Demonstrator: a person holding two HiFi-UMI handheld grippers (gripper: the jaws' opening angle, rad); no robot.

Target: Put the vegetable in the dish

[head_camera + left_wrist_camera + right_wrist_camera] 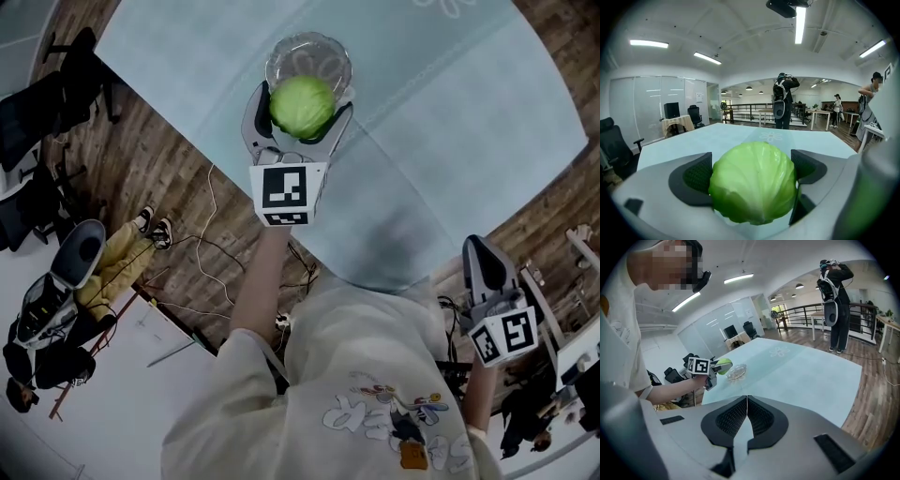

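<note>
A round green cabbage [302, 105] is held between the jaws of my left gripper [300, 111], which is shut on it just at the near edge of a clear glass dish [309, 58]. In the left gripper view the cabbage [753, 187] fills the space between the two dark pads [696, 178], above the pale blue table. From the right gripper view, the cabbage [723, 365] hangs next to the dish [737, 372], slightly above it. My right gripper [480, 267] stays low at the right, off the table, its jaws pressed together with nothing in them [747, 416].
The pale blue tablecloth [441, 112] covers a large table with a flower print at its far side. Cables, shoes and a chair [37, 112] lie on the wooden floor at the left. People stand in the background [783, 101].
</note>
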